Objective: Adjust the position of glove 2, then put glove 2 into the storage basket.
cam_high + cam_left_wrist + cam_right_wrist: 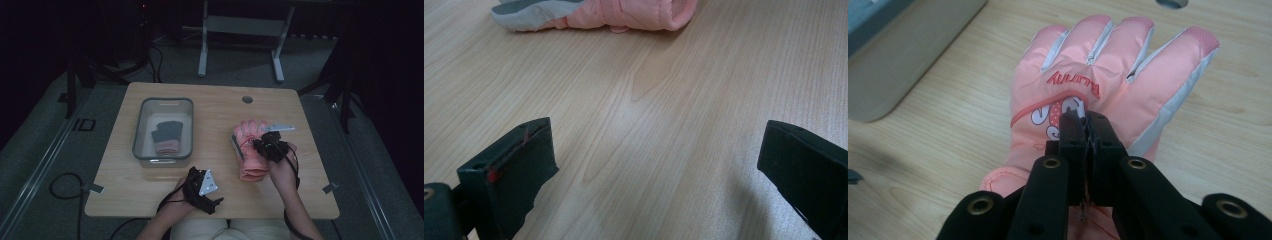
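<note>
A pink padded glove (248, 150) lies flat on the right half of the wooden table (215, 112), fingers pointing away from the person. My right gripper (259, 144) rests on the back of it. In the right gripper view its jaws are pressed together on the pink glove (1118, 60) by the printed picture, so the right gripper (1085, 122) is shut on the fabric. Near the table's front edge, my left gripper (212, 195) is open. In its own view the left gripper (654, 170) has its jaws wide apart over bare wood, with the glove's cuff (634, 12) farther off.
A grey plastic bin (135, 145) stands on the left half of the table and holds a second glove (166, 136), dark grey with a pink cuff. The bin's corner (898, 60) lies left of the pink glove. A round cable hole (247, 99) is at the back.
</note>
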The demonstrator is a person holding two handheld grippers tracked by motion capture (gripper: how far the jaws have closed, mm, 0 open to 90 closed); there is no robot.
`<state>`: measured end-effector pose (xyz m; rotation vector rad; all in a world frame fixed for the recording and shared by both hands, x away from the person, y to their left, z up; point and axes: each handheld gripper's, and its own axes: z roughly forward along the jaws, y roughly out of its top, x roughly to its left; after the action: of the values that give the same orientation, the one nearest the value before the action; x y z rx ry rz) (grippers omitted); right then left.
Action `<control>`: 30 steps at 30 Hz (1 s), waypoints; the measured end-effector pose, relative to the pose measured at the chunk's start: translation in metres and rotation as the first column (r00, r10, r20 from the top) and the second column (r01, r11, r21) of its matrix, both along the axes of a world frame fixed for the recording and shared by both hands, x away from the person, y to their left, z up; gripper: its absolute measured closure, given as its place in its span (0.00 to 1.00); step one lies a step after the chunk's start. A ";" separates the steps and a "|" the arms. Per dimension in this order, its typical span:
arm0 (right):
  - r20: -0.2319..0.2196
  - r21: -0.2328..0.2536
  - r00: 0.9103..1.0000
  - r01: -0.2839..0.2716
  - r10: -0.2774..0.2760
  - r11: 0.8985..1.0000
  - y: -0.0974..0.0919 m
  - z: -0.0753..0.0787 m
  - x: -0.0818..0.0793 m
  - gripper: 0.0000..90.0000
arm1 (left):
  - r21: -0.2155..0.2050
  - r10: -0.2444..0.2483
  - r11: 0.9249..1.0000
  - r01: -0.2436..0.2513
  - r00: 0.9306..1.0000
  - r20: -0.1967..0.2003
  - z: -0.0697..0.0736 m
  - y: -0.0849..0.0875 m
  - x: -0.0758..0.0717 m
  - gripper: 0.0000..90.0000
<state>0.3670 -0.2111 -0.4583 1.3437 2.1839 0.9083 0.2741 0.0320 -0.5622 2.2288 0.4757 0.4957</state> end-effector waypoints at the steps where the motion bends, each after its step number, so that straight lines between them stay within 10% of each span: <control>1: -0.015 -0.007 1.000 0.012 -0.012 1.000 0.001 -0.006 0.004 0.96 | 0.001 -0.001 1.000 0.001 1.000 0.000 0.000 0.000 0.000 0.02; 16: -0.060 0.006 0.998 -0.010 0.010 1.000 0.004 -0.027 0.017 0.91 | -0.004 0.000 1.000 0.000 1.000 -0.002 0.000 0.000 0.000 0.02; 30: 0.058 0.069 0.994 -0.096 0.092 0.993 -0.020 0.016 -0.007 0.73 | -0.034 0.011 0.999 -0.011 1.000 0.001 0.004 0.002 0.000 0.02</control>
<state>0.3602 -0.2312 -0.4422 1.2414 2.2077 1.0549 0.2744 0.0341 -0.5584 2.1940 0.4927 0.4912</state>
